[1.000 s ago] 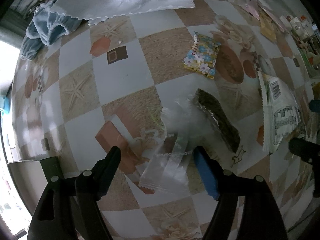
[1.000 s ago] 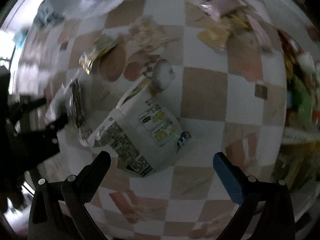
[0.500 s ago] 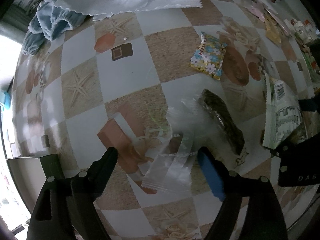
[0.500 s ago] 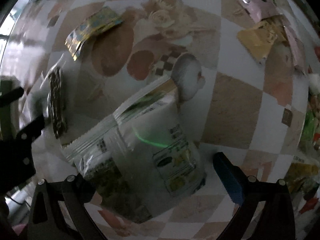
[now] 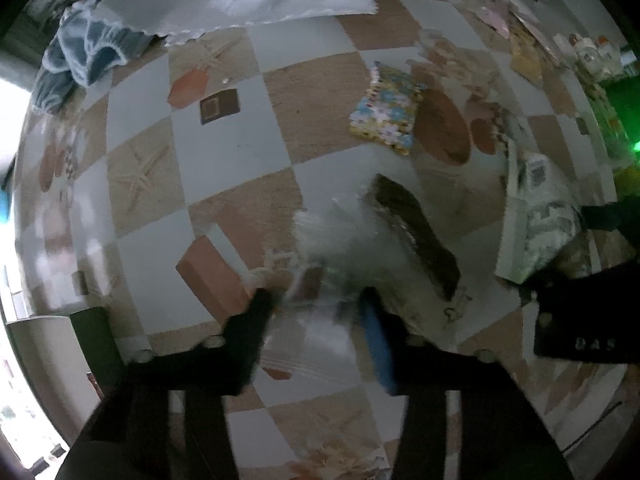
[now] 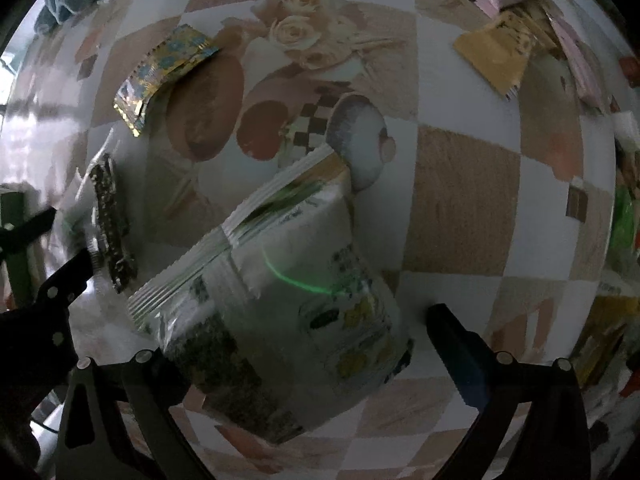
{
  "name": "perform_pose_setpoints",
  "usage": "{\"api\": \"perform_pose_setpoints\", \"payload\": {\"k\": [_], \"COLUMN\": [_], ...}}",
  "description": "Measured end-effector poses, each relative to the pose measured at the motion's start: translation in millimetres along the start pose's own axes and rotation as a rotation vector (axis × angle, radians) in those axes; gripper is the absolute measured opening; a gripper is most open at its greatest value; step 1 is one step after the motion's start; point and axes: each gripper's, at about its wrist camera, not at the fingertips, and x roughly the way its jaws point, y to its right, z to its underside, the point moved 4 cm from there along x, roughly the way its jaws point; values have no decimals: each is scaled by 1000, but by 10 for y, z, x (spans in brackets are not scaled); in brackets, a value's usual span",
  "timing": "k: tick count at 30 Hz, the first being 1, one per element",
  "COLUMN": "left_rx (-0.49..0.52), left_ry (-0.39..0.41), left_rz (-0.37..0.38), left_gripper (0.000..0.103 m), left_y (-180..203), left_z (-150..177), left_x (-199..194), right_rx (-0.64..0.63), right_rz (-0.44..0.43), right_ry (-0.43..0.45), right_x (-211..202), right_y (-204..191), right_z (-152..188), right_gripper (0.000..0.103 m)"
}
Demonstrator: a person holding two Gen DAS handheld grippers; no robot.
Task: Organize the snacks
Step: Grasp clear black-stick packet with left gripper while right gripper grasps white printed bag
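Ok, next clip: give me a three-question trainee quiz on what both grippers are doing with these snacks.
1. True or false: the right gripper stands open around the white snack bag.
2. What lies between the left gripper fingers: A) clear plastic bag, B) flowered packet, C) blue towel?
3. Fill in: the dark seaweed strip lies on the ____ tablecloth.

Key: 1 true; 2 A; 3 checkered.
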Motion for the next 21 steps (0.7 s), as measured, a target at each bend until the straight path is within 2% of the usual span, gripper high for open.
{"api": "perform_pose_setpoints", "payload": {"k": [2,4,9,21], "left_rx": [15,12,4,17], "left_ry": [-1,-6,-20,-84], "left_rz": [-10,-8,-15,-4], "left_gripper": [38,37,37,37], "left_y": [33,36,6,-10], "left_z": [18,52,278,1233], "left_x": [-2,1,15,57], "right_rx": [11,44,68,138], "right_rz": [-11,-52,-81,-152], "right_ry": [16,21,9,-95], "right_x": [-60,-79,-31,182], "right_y": [27,68,107,-83], "right_z": [8,26,190,1000], "right_gripper": [87,86,86,86]}}
